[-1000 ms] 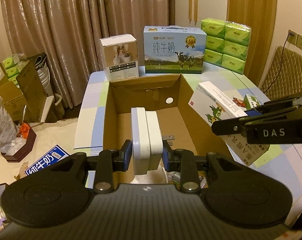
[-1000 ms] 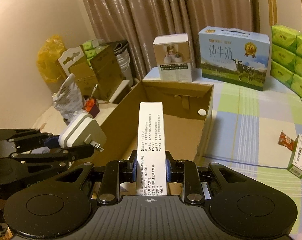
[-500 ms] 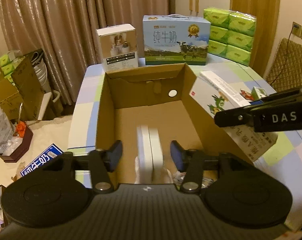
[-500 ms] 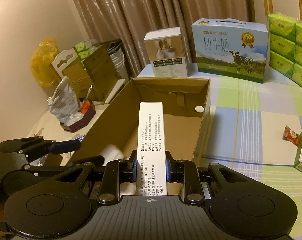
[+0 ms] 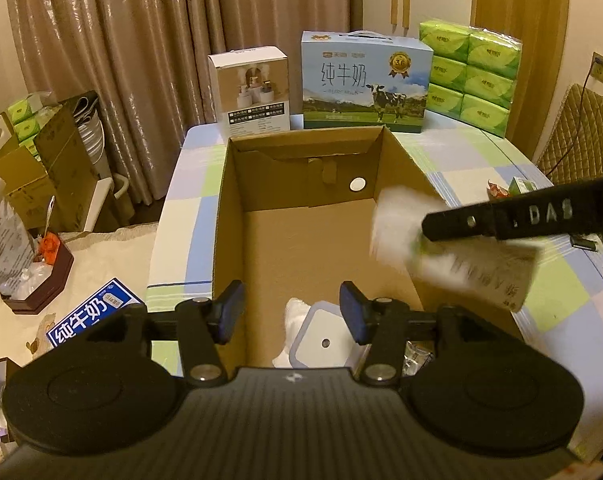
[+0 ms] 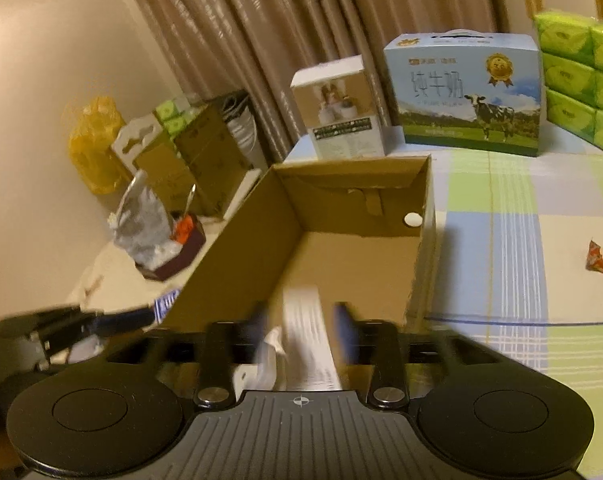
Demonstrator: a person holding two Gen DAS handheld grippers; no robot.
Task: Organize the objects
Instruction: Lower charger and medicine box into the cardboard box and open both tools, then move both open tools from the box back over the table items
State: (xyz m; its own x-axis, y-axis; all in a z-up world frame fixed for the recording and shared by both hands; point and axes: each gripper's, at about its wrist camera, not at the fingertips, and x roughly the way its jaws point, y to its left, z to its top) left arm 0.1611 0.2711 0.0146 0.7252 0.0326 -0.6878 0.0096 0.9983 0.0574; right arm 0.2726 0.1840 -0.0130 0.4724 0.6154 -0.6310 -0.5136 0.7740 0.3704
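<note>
Raised "DAS": black bar of right gripper [image 5: 501, 222]. "纯牛奶", medal "3.6": blue cow-printed milk carton [image 5: 365, 80]. "纯牛奶": blue flat pack [image 5: 89, 316].

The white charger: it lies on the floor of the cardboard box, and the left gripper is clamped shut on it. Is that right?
Not quite. The white charger does lie on the floor of the cardboard box, but the left gripper is open above it, pads clear of it, as the left wrist view shows.
</note>
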